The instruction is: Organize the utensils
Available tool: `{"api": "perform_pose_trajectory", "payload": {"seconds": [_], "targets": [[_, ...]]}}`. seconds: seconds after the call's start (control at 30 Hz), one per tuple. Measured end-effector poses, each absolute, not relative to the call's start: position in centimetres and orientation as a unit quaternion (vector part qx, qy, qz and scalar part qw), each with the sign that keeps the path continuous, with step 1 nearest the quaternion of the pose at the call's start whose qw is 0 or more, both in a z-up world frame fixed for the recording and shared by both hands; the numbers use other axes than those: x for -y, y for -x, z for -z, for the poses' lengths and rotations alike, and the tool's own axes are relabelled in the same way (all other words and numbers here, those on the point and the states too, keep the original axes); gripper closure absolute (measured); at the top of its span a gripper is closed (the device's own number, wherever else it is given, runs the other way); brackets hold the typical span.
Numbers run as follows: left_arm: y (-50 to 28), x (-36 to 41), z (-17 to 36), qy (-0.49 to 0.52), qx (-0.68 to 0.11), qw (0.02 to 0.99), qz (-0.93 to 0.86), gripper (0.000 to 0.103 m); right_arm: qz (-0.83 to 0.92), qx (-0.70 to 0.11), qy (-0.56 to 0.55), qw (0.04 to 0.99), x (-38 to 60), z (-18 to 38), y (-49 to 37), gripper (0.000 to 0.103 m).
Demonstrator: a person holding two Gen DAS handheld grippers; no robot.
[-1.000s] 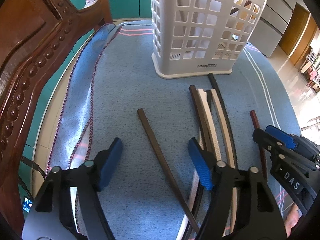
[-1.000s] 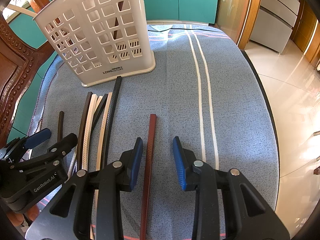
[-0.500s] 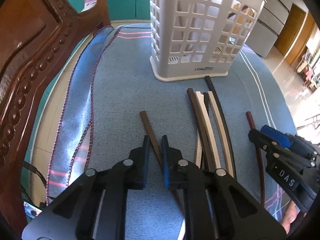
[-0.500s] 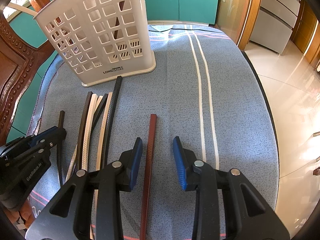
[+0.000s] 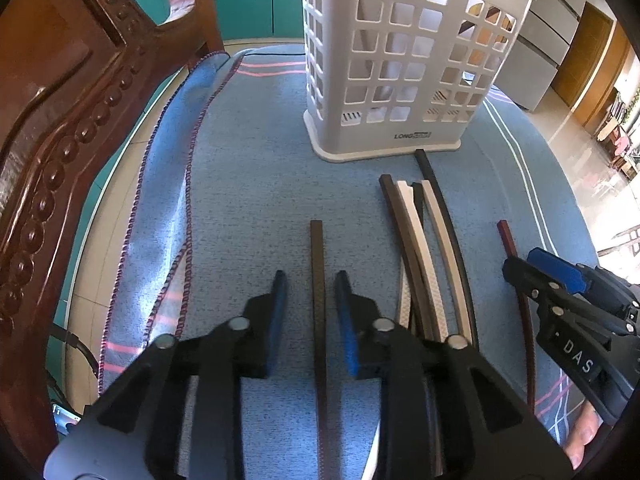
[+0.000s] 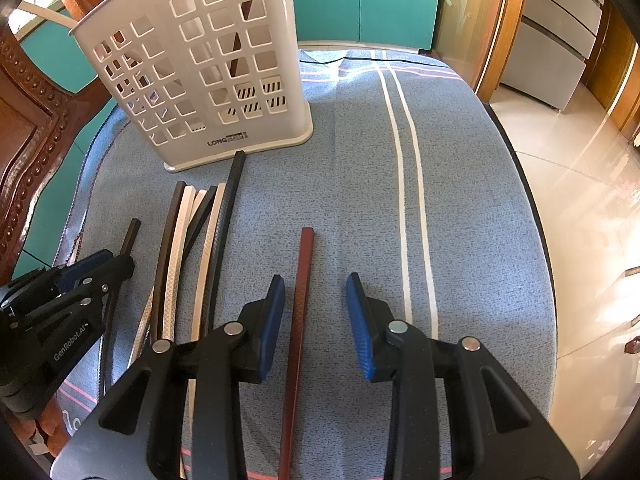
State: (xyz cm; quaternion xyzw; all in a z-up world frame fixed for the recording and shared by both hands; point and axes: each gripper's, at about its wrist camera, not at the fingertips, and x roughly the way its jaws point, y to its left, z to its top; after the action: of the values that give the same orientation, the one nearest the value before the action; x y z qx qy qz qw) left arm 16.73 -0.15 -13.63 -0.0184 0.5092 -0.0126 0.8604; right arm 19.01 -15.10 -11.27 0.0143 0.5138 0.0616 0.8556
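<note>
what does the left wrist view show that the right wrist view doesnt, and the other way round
Only the left wrist view: the left gripper head-on, its jaws just reopened, astride the dark brown chopstick without touching it.

Only the right wrist view: the right gripper head-on, open around the reddish chopstick, and the white double stripe along the blue cloth.

Both: the white basket, the bundle of chopsticks, and each other's gripper at the frame edge.

Bright daylight enters from the right, making strong glare on the glossy beige tiled floor [image 6: 580, 184], while both sharp fisheye pictures bend strongly and turn dark at the edges.
</note>
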Motion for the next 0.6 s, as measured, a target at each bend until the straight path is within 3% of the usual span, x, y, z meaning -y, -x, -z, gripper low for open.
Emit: {"api": "perform_pose_trajectory", "payload": {"seconds": [0.13,0.3,0.37,0.6], "targets": [[-16.9,0.0,13.6,0.03,-0.513,0.858,0.025,0.068,-0.064,-0.513,-0.009,0.856,14.7,11.3,-18.9,0.065],[-17.4,-3.9,13.0,0.122,-0.516,0.847,0.038,0.068,-0.065,-0.515,-0.017,0.854,14.9,11.2,-18.9,0.065],[-17.3,-4.9,12.5,0.134,-0.509,0.85,0.033,0.062,-0.063,-0.517,-0.023,0.854,15.3,11.2,-19.1,0.065],[-17.3,-4.8,12.2,0.12,-0.508,0.852,0.035,0.055,-0.066,-0.515,-0.029,0.854,15.9,10.8,-19.2,0.065]]}}
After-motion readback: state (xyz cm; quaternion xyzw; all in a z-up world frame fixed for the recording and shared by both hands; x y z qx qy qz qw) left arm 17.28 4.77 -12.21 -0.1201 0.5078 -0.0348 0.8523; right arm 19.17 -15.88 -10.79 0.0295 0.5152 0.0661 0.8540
